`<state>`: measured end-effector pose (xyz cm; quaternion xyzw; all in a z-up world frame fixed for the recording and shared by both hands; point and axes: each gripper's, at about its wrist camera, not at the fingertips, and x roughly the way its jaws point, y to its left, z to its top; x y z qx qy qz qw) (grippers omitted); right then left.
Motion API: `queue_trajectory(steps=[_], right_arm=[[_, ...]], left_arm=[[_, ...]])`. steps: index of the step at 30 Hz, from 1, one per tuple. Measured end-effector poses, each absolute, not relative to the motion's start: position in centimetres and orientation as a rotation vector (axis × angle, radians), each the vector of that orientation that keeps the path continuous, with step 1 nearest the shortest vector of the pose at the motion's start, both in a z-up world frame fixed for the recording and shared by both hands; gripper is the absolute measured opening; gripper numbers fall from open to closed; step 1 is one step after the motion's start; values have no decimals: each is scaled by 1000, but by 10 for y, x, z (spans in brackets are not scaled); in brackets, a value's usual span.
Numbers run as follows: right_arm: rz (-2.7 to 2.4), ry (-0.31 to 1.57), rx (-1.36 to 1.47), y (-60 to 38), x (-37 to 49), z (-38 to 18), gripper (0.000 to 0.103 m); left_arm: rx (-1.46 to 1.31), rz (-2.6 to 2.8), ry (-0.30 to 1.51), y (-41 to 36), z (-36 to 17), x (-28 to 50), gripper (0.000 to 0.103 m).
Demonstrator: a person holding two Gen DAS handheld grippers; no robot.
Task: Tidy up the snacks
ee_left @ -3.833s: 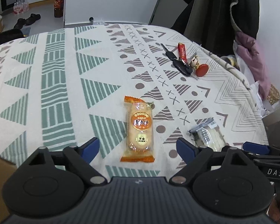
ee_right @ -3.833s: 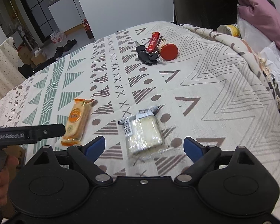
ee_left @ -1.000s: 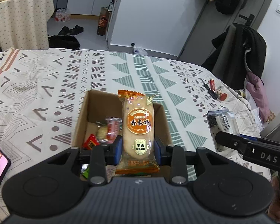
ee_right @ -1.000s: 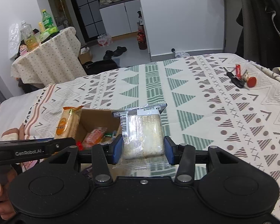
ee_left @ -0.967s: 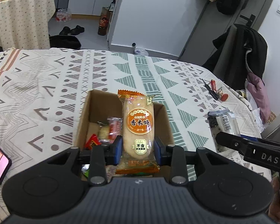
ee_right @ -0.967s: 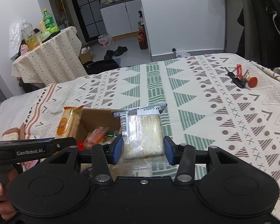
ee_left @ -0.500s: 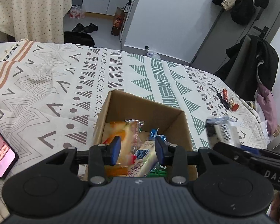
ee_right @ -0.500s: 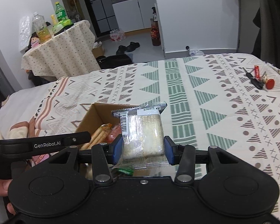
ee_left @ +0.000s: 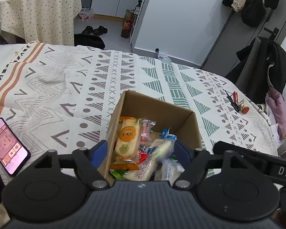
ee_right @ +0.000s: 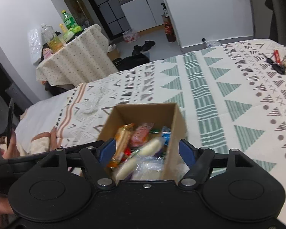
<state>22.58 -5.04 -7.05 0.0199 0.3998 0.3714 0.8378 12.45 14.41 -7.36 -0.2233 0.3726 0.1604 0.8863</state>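
Now both tools [ee_left: 141,151] [ee_right: 146,150] spread above box [ee_left: 158,103].

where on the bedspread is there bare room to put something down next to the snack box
Widest bare patch: the bedspread left of the cardboard box, between it and the phone. Another lies right of the box, running toward the keys. The far side, behind the box, is bare too. Inside the box it is crowded with snack packs, and both open claws hover above it.

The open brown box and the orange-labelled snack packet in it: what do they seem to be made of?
The open brown box looks like matte corrugated cardboard: plain tan walls, folded corners. The orange-labelled snack packet appears to be glossy clear plastic film, with glare and a crimped end seal.
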Motion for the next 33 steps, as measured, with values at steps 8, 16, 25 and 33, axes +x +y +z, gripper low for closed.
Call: queue_trajectory(steps=[8,16,25,33], right_arm=[[703,860,16,-82,237,-78,82],[601,837,6,-117,249,-78,98],[502,818,-2,-155,268,-75,103],[479,829,-2,-175,279,-75,103]], left_arm=[[-463,316,803,134,-72,132,89],[-447,232,795,110,-63,152,97],[-431,152,781,80,-57,177,98],[-426,118,788,70,-59,185,98]])
